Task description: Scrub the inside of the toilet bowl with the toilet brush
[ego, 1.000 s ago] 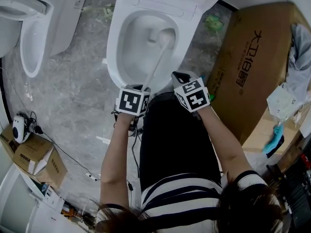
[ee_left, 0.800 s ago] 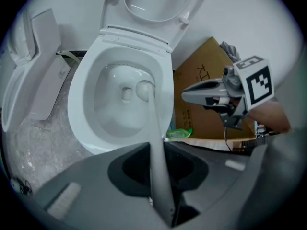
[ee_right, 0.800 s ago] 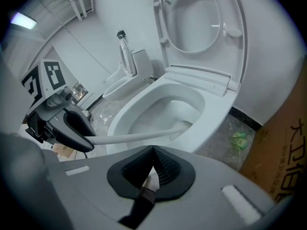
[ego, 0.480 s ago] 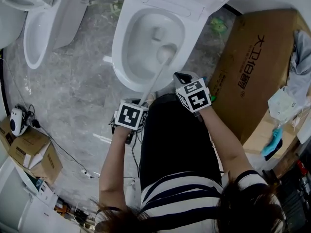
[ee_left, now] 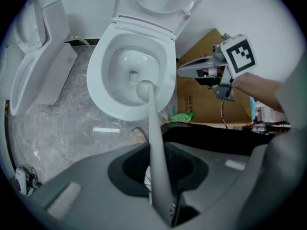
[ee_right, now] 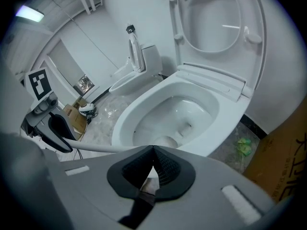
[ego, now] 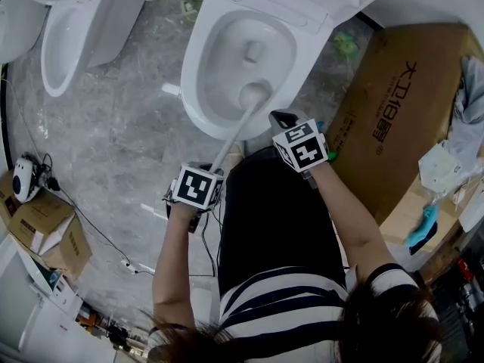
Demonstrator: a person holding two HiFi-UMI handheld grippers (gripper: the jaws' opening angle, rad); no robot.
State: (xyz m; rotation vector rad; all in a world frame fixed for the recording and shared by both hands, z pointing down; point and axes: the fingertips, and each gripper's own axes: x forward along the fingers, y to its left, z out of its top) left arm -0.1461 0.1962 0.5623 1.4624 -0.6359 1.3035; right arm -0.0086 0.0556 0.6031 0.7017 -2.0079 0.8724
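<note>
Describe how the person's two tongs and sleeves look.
Both the left tongs and right tongs are grey with black-lined jaws. Each carries a white cube with black square markers. The top is black-and-white striped with short sleeves.

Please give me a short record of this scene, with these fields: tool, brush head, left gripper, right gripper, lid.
tool: toilet brush
brush head: inside the toilet bowl, against its near wall
left gripper: fingers shut on the toilet brush handle
right gripper: fingers shut, holding nothing, beside the bowl's rim
lid: raised
</note>
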